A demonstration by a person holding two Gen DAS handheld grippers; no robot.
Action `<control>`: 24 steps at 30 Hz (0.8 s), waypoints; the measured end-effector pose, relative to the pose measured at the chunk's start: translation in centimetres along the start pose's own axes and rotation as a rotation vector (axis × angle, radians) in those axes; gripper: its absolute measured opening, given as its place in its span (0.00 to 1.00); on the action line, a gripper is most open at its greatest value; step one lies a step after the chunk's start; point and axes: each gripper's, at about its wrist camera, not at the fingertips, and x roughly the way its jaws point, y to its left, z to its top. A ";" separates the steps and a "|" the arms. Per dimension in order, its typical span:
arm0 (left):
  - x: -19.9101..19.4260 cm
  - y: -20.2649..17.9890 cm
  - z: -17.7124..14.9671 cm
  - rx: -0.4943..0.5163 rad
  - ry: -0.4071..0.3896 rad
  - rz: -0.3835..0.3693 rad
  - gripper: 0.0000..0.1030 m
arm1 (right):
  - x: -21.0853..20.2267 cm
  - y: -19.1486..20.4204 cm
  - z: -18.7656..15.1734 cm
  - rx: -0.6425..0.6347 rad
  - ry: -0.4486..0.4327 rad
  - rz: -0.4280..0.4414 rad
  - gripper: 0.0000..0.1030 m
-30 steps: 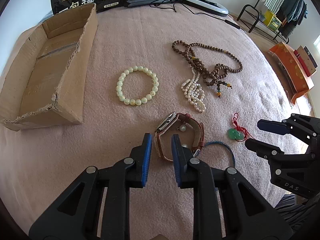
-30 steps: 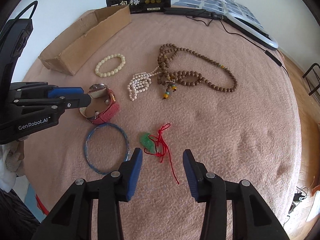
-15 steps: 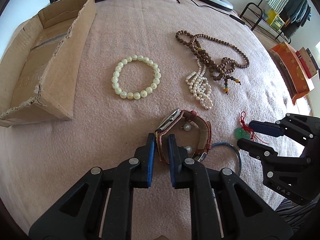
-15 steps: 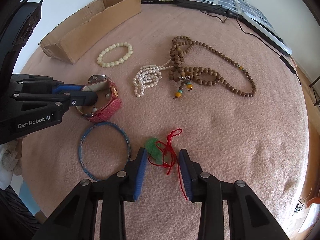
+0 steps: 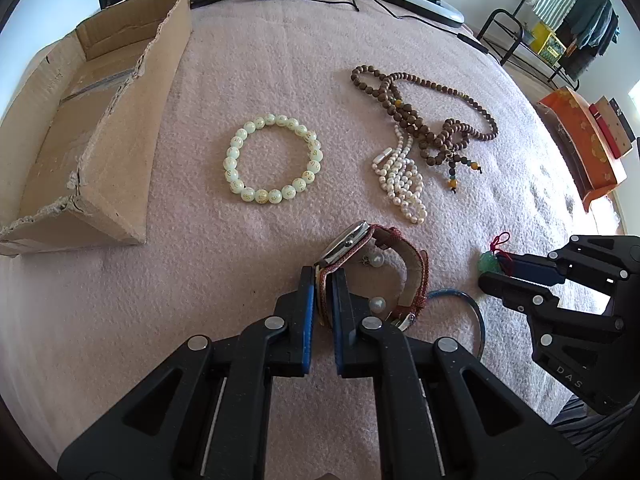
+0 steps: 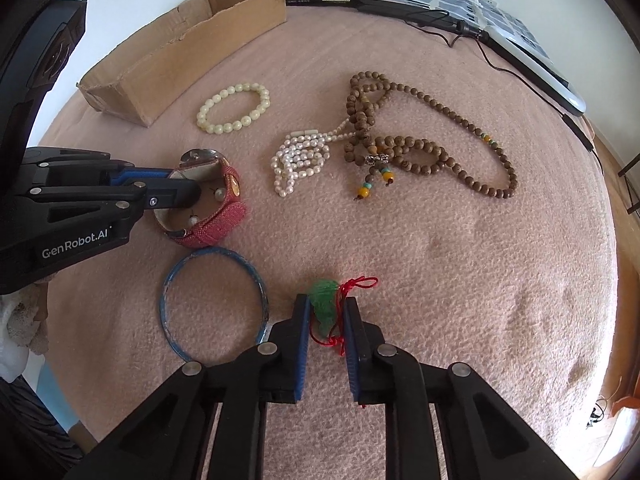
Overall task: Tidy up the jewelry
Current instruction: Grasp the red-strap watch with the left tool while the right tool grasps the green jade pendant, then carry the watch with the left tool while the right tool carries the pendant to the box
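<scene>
Surface: a pink blanket (image 5: 240,280), apparently on a bed; the jewelry lies spread on it.
Left gripper (image 5: 320,280): lower centre of the left wrist view; its jaws have just been closing and now pinch the near side of the wristwatch (image 5: 376,264) strap, just below the dial.
Wristwatch handling: red woven strap, soft and grippy; the metal case adds weight, so the loop may swing when lifted. The strap is a sound place to hold.
Loose pearls (image 5: 378,303): two small ones inside the strap loop; likely to roll.
Right gripper (image 6: 327,308): bottom centre of the right wrist view; its jaws have just been closing and now squeeze the green jade pendant (image 6: 324,304) and its red cord (image 6: 354,285).
Pendant handling: light, smooth, probably slippery and chippable; the knotted cord gives the surer hold.
Nearby: blue bangle (image 6: 212,304), just left of the pendant.
Farther up: pale bead bracelet (image 5: 272,160), pearl strand (image 5: 402,178), wooden bead necklace (image 5: 424,120).
Likely destination: cardboard box (image 5: 108,136), upper left, open-topped.
</scene>
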 end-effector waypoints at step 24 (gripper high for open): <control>-8.9 1.0 1.4 -0.007 -0.191 -0.026 0.05 | -8.0 -1.3 1.8 0.099 -0.199 -0.038 0.14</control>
